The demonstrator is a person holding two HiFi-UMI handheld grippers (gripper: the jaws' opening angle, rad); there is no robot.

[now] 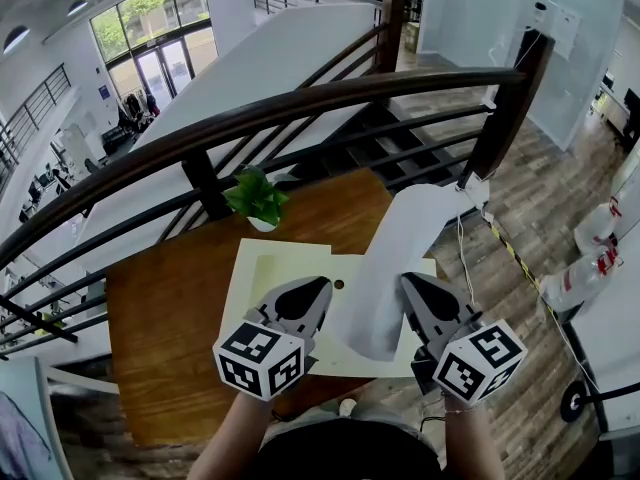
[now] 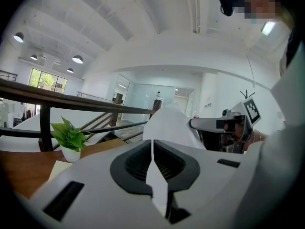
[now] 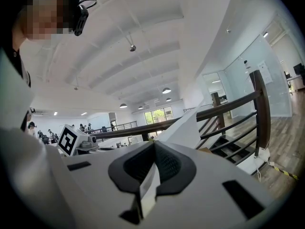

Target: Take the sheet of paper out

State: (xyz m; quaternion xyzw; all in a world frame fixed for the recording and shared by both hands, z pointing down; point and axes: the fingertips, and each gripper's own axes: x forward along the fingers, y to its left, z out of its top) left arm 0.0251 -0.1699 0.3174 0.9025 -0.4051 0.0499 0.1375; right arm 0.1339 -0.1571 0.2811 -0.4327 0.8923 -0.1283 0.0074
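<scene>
A white sheet of paper (image 1: 400,258) stands up curled between my two grippers, above a pale yellow folder (image 1: 262,286) that lies flat on the wooden table (image 1: 160,338). My left gripper (image 1: 322,286) is at the sheet's left edge, jaws shut with a thin white strip pinched between them (image 2: 152,147). At the right edge my right gripper (image 1: 408,280) is shut the same way on a strip of the paper (image 3: 153,149). The sheet (image 2: 167,123) rises just beyond the left jaws, and the sheet (image 3: 190,128) also stands beyond the right jaws.
A small potted plant (image 1: 257,200) stands at the table's far edge, just behind the folder. A dark curved railing (image 1: 300,108) runs past the table's far side, with stairs below it. A cable (image 1: 462,258) hangs to the right of the table.
</scene>
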